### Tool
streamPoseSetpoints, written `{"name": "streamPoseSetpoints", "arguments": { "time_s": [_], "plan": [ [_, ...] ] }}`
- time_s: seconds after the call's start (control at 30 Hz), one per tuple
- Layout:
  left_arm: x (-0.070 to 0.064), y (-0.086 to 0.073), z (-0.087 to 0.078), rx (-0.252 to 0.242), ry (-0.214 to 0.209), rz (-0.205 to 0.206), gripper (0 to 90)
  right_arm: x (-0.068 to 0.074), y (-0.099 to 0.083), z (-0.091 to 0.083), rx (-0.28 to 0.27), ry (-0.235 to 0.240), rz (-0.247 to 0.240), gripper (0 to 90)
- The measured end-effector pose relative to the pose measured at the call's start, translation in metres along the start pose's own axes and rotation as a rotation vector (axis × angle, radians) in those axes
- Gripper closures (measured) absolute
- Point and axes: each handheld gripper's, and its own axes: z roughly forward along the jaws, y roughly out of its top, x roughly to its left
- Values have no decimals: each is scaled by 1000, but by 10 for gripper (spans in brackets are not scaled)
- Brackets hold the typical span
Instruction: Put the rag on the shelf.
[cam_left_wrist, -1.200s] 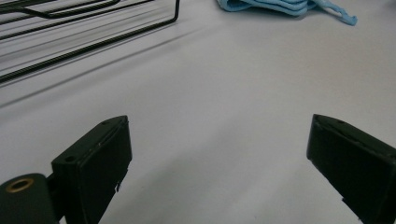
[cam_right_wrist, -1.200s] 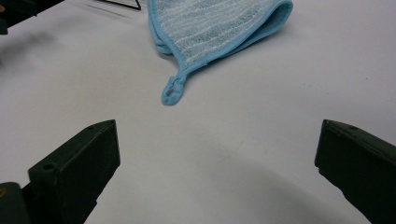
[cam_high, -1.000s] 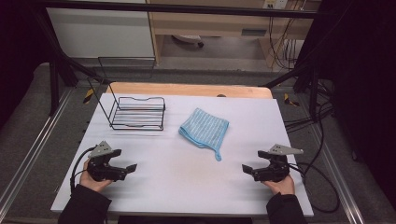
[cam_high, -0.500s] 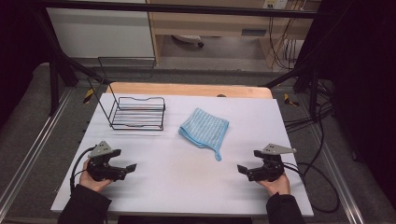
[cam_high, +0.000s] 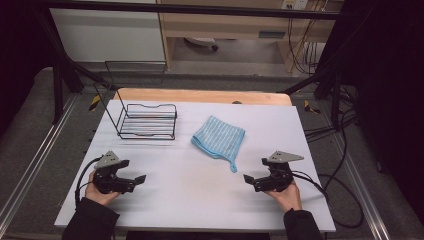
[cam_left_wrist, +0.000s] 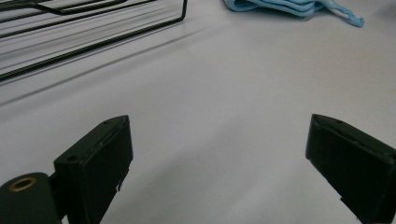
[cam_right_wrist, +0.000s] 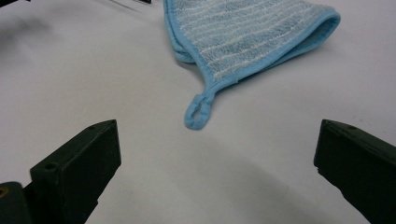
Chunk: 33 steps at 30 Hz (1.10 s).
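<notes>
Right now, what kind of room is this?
Probably a lab or workshop: a white table inside a black metal frame, loose cables on the floor, and a hand-held gripper near a blue cloth.

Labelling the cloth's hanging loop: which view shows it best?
The right gripper view: the loop of the folded light-blue striped cloth lies large and sharp between the open tool's jaws. The high view shows it tiny; the left gripper view catches a blurred bit at the top edge.

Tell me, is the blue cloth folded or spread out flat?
Folded. The right gripper view shows the blue cloth with two bound edges stacked along its left side, and its hanging loop lies on the table.
</notes>
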Motion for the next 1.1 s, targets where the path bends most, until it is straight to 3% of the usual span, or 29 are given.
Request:
{"name": "streamPoseSetpoints", "arguments": {
  "time_s": [0.3,0.67,0.83,0.9,1.1],
  "plan": [
    [-1,0,1,2,4,4,75,10,18,16,8,-4,-22,22],
    [-1,0,1,8,3,4,79,19,43,48,49,-56,-71,78],
    [-1,0,2,7,1,5,82,22,52,64,72,-38,-88,142],
    [-1,0,2,11,0,6,82,25,58,77,87,-24,-94,206],
    [-1,0,2,10,-2,6,85,31,68,103,129,-20,-155,326]
  ]
}}
